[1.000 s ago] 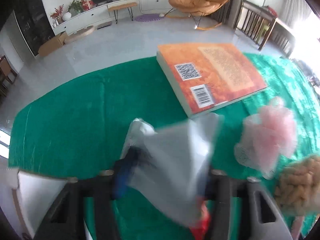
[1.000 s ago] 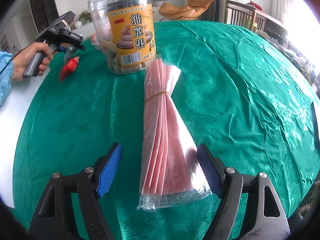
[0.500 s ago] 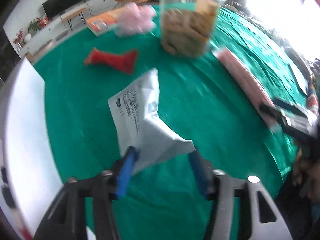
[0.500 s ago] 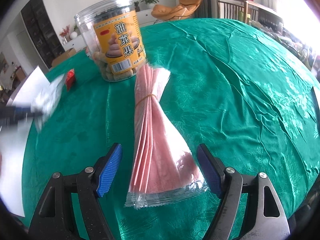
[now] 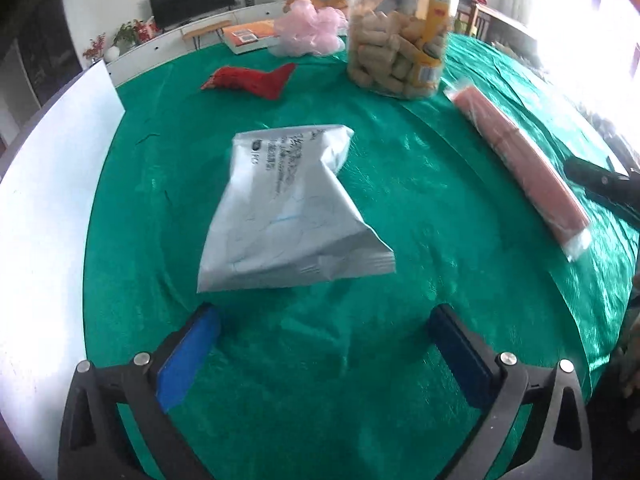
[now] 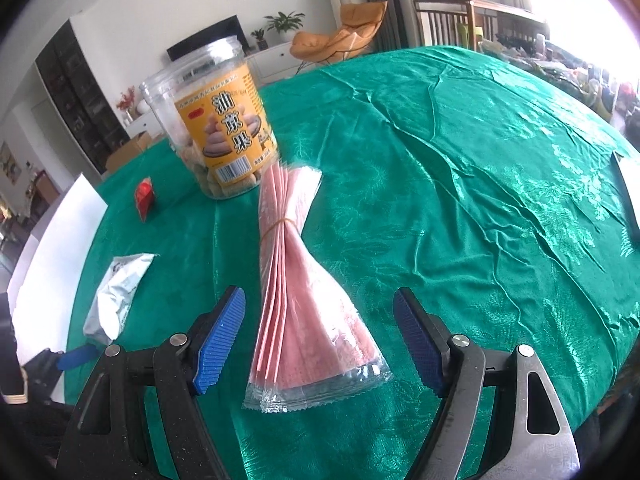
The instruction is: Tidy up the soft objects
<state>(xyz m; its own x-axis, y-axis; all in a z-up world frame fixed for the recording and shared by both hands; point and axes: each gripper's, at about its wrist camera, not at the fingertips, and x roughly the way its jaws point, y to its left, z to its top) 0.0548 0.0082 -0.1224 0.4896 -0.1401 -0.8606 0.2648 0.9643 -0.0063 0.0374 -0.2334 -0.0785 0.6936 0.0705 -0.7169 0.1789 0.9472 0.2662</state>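
Observation:
A silver-white pouch [image 5: 288, 208] lies crumpled on the green tablecloth [image 5: 400, 360], just beyond the tips of my left gripper [image 5: 324, 316]. Its jaws are opening wide, with nothing between them. In the right wrist view the same pouch [image 6: 120, 288] rests at the left. My right gripper [image 6: 320, 300] stands open over the wide end of a pink bundle of packets [image 6: 296, 280] tied with a rubber band. Its blue pads [image 6: 220, 336] sit apart from the bundle on both sides. A red pouch [image 5: 252, 80] and a pink mesh puff [image 5: 312, 32] lie farther back.
A tall clear jar of snacks [image 6: 216, 120] stands beyond the bundle's narrow end. An orange book [image 5: 248, 36] lies at the far edge. A white board [image 5: 48, 200] runs along the table's left side. Bare wrinkled cloth [image 6: 480, 160] spreads to the right.
My left gripper swung away from the book with the silver pouch, then opened and let it go onto the cloth. The right gripper rolled a little and stays over the pink bundle.

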